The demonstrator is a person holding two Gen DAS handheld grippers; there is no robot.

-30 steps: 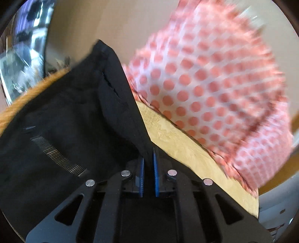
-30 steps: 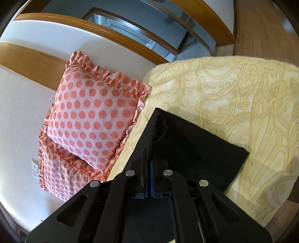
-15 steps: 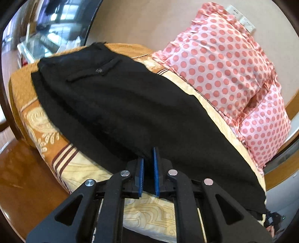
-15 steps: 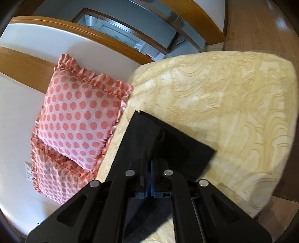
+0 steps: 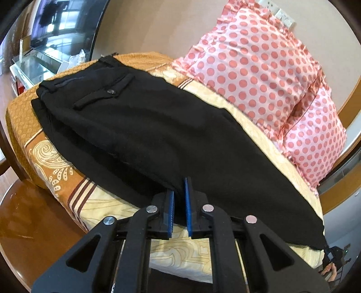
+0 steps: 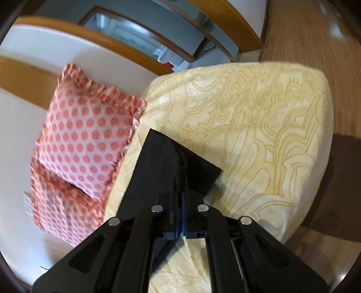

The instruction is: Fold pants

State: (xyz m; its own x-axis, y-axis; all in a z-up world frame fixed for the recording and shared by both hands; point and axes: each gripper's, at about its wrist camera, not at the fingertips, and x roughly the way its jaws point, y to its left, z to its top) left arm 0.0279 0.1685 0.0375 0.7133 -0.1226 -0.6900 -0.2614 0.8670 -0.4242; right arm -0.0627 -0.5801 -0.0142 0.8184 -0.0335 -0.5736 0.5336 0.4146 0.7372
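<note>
Black pants [image 5: 162, 135] lie stretched along the bed, waistband and back pocket at the far left, leg ends toward the right. My left gripper [image 5: 178, 193] is shut on the near edge of the pants at mid-length. In the right wrist view the leg end of the pants [image 6: 167, 162] lies flat on the cream bedspread [image 6: 259, 139], and my right gripper [image 6: 179, 182] is shut on that fabric. The other gripper [image 5: 336, 259] shows at the far right of the left wrist view.
Two pink polka-dot pillows [image 5: 259, 67] lean on the wall behind the pants; they also show in the right wrist view [image 6: 88, 135]. The bed edge [image 5: 74, 202] drops to a wooden floor [image 5: 27, 225]. A TV [image 5: 61, 20] and stand are at the far left.
The pants went from lifted and bunched near the left camera to spread flat along the bed. Both grippers drew back and kept their grip.
</note>
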